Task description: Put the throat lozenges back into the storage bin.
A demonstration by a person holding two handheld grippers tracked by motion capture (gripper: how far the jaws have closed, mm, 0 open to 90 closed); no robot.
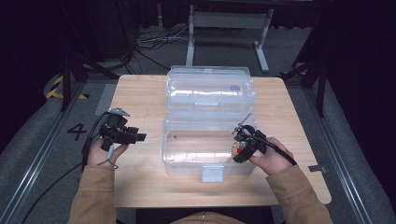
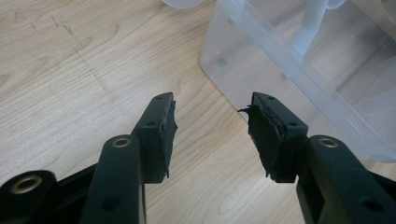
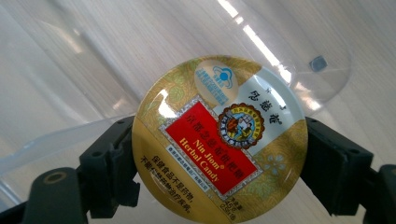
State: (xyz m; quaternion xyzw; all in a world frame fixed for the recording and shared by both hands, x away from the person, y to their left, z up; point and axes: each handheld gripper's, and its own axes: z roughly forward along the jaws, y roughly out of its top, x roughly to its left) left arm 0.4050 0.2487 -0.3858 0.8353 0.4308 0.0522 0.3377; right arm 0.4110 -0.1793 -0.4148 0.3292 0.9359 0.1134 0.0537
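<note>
- At about nine o'clock on the wooden table [image 1: 140, 93] in the high view, the left gripper [image 1: 133, 136] sits in the person's left hand [image 1: 100, 151], its black body pointing toward three o'clock, at the clear box.
- In the left gripper view, the left gripper [image 2: 212, 128] has its jaws spread wide, with bare wood grain showing in the gap between them. They pinch nothing and touch nothing; the worn black pads [image 2: 262, 133] face each other across the gap.
- At roughly one to two o'clock of those jaws lies the near corner of the clear plastic box [image 2: 289, 70], close to the right-hand jaw tip but apart from it.
- In the high view the clear plastic box [image 1: 210, 116] stands at the table's centre, open, its lid [image 1: 210, 86] thrown back toward twelve o'clock and a latch tab at its six o'clock edge.
- At about four o'clock of the box, the right gripper [image 1: 240, 148] in the right hand [image 1: 273, 156] is at the box's right end, with a spot of red and gold between its jaws.
- In the right gripper view, the right gripper [image 3: 219, 154] has its jaws opened to the width of a round candy tin [image 3: 219, 140] and pinches it by the rim at nine and three o'clock. The gold lid with its red "Herbal Candy" label faces the camera, and the clear box wall lies behind it.
</note>
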